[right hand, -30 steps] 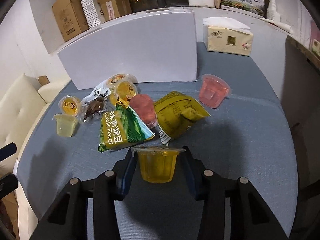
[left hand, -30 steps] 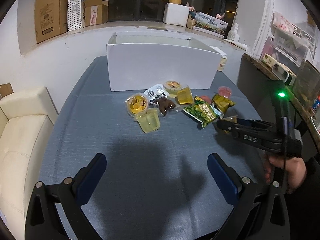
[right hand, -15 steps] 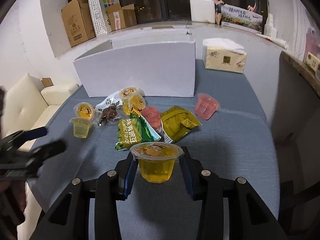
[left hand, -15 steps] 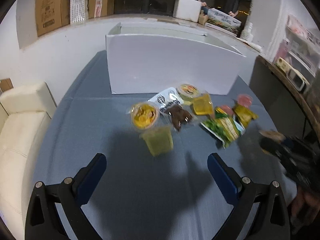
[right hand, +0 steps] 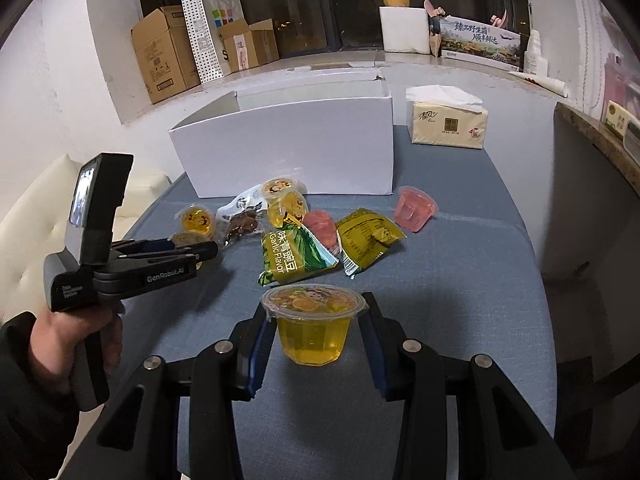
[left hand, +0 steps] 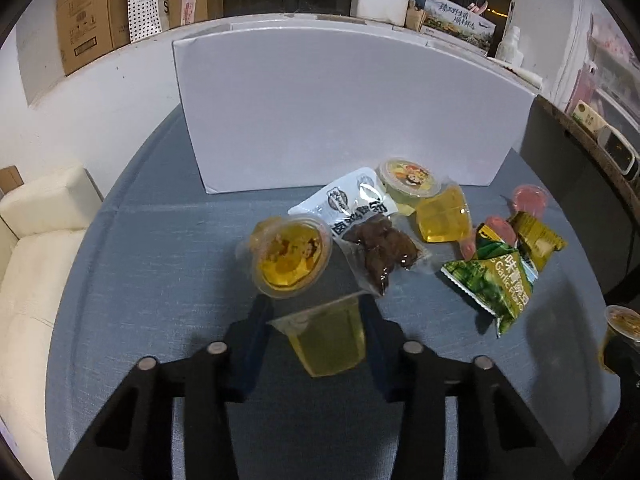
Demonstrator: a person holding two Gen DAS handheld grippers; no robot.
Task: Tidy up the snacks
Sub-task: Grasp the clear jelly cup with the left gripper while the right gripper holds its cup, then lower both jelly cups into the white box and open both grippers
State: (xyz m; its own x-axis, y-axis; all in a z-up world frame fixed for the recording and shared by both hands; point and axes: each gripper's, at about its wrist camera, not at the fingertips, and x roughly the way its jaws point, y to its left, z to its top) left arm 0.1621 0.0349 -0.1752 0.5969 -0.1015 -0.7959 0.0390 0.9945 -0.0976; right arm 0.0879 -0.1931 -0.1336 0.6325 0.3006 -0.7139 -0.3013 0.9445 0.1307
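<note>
**Both claws loaded up with jelly cups**

Had the left claw (left hand: 316,332) clamped around a pale yellow-green jelly cup (left hand: 326,340), tipped on its side, blue pads (left hand: 252,344) pressing both flanks, low over the blue tabletop (left hand: 160,272). Same story on the right: right claw (right hand: 316,336) gripped an orange-yellow jelly cup (right hand: 314,326), upright, cartoon lid on top, raised clear of the tabletop.

Just past the left claw, spotted another jelly cup with a cartoon lid (left hand: 290,256), tilted toward the camera, touching a clear pack of brown snack (left hand: 376,240). Beyond that, a sealed cup (left hand: 410,182) leaning by a tipped amber jelly (left hand: 444,220). Further right, a green garlic-flavor bag (left hand: 494,284), with a yellow-gold packet (left hand: 538,240) and a pink jelly (left hand: 496,232) bunched behind it; a second pink jelly cup (left hand: 530,198) a bit apart.

Behind the whole pile, a big white box (left hand: 344,112), open top visible from the right wrist view. Off to its right, a tissue pack (right hand: 448,122) on the tabletop. Cream sofa (left hand: 40,232) at the left edge, cardboard boxes (right hand: 164,52) up on the ledge.
</note>
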